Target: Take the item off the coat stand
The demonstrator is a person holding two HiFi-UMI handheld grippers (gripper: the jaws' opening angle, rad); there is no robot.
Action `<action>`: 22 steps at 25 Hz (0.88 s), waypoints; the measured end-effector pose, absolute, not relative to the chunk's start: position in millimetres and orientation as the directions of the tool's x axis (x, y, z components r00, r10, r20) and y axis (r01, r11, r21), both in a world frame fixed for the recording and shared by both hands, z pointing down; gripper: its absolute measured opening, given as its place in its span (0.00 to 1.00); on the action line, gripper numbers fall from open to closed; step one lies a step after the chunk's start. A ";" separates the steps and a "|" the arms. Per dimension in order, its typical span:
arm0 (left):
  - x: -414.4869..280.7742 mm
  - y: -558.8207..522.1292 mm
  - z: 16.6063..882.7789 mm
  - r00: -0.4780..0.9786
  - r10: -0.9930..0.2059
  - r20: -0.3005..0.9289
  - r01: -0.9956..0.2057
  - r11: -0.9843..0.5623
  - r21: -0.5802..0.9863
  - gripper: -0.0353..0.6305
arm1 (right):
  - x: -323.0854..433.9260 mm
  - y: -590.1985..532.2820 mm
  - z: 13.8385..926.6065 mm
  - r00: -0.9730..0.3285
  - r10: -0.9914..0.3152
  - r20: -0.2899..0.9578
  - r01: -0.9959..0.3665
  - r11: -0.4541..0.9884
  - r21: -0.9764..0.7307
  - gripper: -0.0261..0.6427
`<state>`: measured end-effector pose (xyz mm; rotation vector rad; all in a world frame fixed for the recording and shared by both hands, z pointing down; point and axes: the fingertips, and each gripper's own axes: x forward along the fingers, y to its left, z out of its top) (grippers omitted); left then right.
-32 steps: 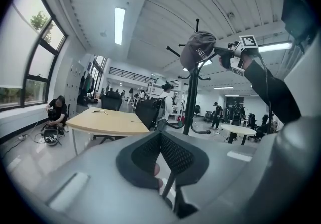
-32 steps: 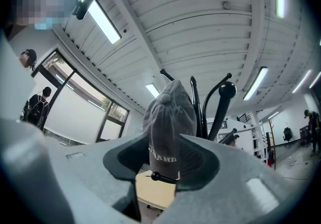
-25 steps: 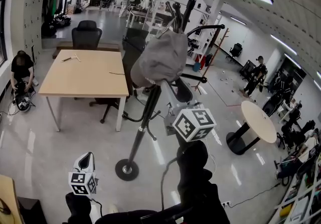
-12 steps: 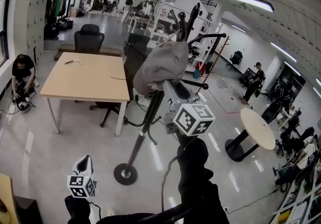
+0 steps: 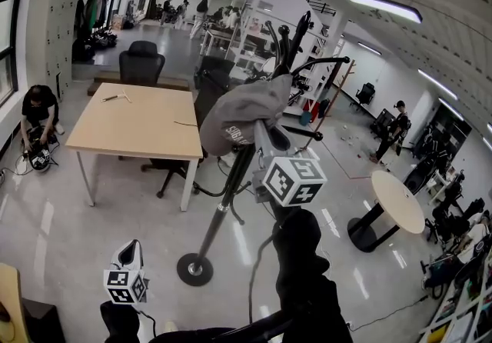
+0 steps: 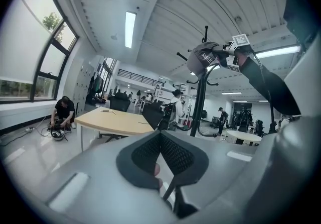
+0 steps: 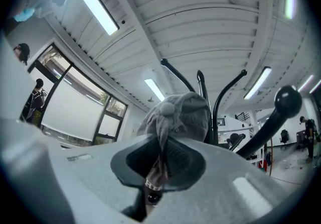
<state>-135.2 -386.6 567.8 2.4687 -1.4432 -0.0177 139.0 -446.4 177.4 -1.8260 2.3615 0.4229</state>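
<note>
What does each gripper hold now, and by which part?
The right gripper has just closed its fingers on a hanging fold at the lower edge of the grey hat. The left gripper holds nothing, its fingers together.

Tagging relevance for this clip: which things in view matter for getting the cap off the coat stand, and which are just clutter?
Job:
grey cap, on the black coat stand
right hand-held gripper, jaws just closed on its fabric

Lying about:
left hand-held gripper, shut and idle
wooden table
office chair
round table
crouching person
</note>
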 end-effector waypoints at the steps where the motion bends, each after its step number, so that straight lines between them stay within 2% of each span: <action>1: -136.4 -386.8 568.0 0.498 -0.857 0.130 -0.854 -0.459 0.246 0.06 | 138.7 -446.6 176.4 -0.261 -0.927 -0.271 -0.963 0.229 0.145 0.07; 22: -149.5 -380.7 562.5 0.472 -0.872 0.131 -0.869 -0.435 0.236 0.06 | 124.9 -435.1 148.4 -0.289 -0.904 -0.314 -0.952 0.236 0.196 0.06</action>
